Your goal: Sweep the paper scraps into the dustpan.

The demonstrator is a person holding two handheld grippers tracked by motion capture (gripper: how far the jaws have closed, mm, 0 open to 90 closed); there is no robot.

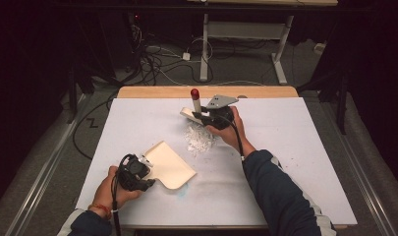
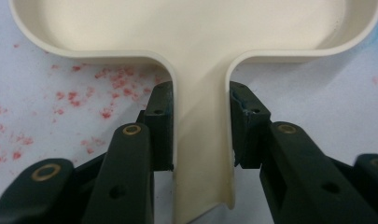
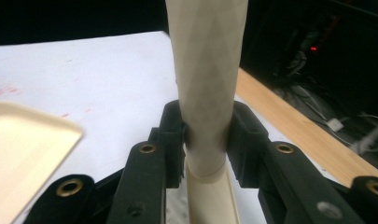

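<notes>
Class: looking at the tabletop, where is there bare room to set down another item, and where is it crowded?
Free: the far-left corner beyond the dustpan, the whole right side past the right gripper, and the near edge between the two forearms. Crowded: the middle, where the scrap pile lies between the brush and the dustpan held by the left gripper.

The surface [image 1: 295, 162] is white, with a bare strip of light wood [image 1: 152, 92] along its far edge. A cream dustpan [image 1: 169, 164] lies flat on it near the front left, and a small heap of white paper scraps [image 1: 199, 137] sits near the middle. Faint red specks [image 2: 74, 95] and a bluish smudge [image 1: 183, 187] mark the white beside the dustpan.
</notes>
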